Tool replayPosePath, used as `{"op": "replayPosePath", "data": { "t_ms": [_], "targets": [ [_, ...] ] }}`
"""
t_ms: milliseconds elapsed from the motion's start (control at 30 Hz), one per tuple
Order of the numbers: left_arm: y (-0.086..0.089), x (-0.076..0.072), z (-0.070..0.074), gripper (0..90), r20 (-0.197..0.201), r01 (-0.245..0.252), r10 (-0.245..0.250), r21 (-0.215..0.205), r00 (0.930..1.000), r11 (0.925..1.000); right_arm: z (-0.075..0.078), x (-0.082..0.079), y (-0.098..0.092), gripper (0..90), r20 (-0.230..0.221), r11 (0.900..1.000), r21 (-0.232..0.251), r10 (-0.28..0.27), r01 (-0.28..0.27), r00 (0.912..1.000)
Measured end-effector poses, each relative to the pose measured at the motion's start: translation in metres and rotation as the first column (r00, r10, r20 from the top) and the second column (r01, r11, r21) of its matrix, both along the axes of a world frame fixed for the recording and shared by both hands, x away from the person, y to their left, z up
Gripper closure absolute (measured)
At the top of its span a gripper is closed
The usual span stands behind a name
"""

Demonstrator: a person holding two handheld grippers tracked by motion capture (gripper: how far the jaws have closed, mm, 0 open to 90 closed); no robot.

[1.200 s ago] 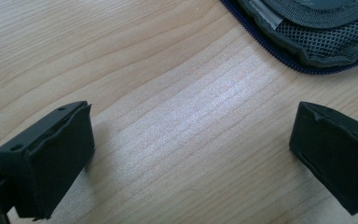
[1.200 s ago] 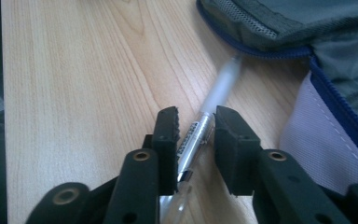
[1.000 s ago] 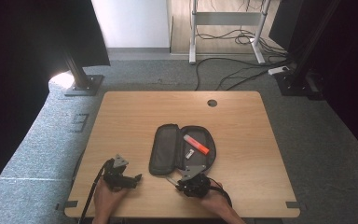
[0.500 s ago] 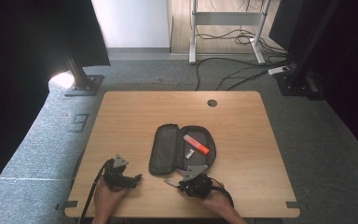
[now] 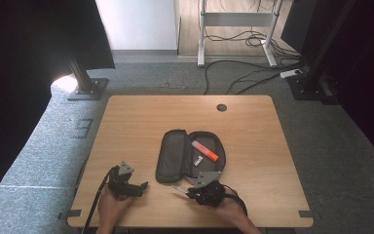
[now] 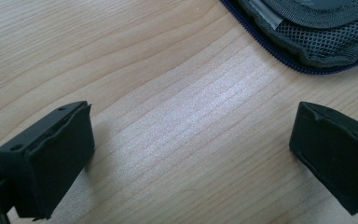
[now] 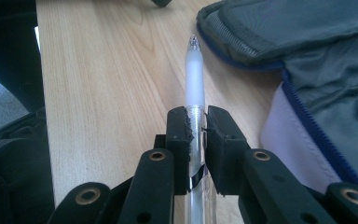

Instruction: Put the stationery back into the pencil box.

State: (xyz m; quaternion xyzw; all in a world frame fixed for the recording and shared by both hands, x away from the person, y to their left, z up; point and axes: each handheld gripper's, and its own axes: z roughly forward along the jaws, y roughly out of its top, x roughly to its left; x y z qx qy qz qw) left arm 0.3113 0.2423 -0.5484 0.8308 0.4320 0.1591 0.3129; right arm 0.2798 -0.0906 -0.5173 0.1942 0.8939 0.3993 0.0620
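Inspection of the desk (image 5: 141,122) finds an open grey pencil case (image 5: 187,153) lying near centre, both halves spread flat. Inside its right half rest an orange highlighter (image 5: 205,150) and a small grey item, possibly an eraser, too small to identify.

Right tongs (image 7: 196,125), at roughly 5 o'clock from the case, are clamped shut on a clear plastic pen (image 7: 195,79). The jaws pinch the barrel around its middle, and the frosted cap end projects forward past the pads. In the high view, the pen (image 5: 177,188) points toward 9 o'clock, just off the near edge of the case and apparently clear of the desk surface.

Left tongs (image 6: 191,154) stand wide open with nothing between the jaws, low over bare wood at about 7 o'clock from the case. The case's zipped edge (image 6: 279,58) is visible ahead of them.

Judgement: the step in hand appears to be packing the case, with the pen picked up and not yet stowed. The next move calls for carrying the pen toward 1 o'clock, over the open right half, aligning it with the long axis of the case beside the highlighter, then lowering before release. The left tongs may need to steady the case.
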Motion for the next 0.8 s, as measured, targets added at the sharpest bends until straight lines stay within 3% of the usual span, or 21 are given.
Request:
{"op": "replayPosePath", "data": {
  "t_ms": [433, 800],
  "targets": [
    [0.000, 0.000, 0.000, 0.0, 0.000, 0.000, 0.000, 0.000, 1.0000, 1.0000, 0.013, 0.007, -0.006, 78.5, 0.030, 0.999, 0.007, -0.032, 0.032, 0.9990],
    [0.000, 0.000, 0.000, 0.0, 0.000, 0.000, 0.000, 0.000, 1.0000, 1.0000, 0.023, 0.024, -0.015, 78.5, 0.063, 0.996, 0.011, -0.087, 0.087, 0.9942]
  ]
}}
